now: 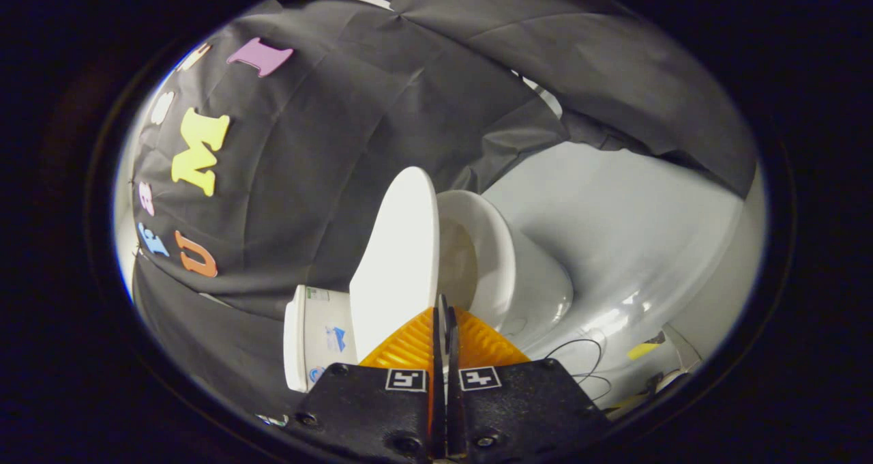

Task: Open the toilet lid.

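This is looking like a mock bathroom set up inside a recording booth rather than a real home. A white toilet [505, 273] is standing on a pale, glossy floor [634, 232], its lid [399, 266] raised and leaning toward the tank [317, 338], its bowl showing open. Black cloth [341, 143] is hanging in creased folds all around as the booth's wall, taking the place of tiled walls, with bright light leaking through gaps at its seams. Thin black cables [580, 358] are trailing loose across the floor beside the toilet's base, along with a strip of yellow tape [642, 350], both pointing to a staged test space.
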`<state>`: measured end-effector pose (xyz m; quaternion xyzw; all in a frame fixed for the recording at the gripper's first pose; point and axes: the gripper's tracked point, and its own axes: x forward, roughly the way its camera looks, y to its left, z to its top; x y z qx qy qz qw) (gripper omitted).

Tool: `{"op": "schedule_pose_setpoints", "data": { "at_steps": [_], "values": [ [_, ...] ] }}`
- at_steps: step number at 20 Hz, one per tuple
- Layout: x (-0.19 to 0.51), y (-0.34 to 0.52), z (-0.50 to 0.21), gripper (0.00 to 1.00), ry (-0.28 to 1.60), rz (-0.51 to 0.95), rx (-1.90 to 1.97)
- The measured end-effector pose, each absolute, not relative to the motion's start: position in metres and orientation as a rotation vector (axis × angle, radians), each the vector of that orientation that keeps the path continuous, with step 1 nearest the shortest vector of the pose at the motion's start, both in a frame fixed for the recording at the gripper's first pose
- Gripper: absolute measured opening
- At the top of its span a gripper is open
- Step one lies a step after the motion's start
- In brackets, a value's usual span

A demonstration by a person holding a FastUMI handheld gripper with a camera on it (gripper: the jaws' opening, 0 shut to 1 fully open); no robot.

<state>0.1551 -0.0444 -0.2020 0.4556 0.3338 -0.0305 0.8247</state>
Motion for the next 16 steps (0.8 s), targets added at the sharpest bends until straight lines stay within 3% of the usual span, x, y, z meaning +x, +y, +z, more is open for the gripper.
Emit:
{"op": "schedule_pose_setpoints", "data": {
  "at_steps": [16],
  "values": [
    [0.161,0.014,-0.102,0.05,0.649,-0.007,0.741]
  ]
}}
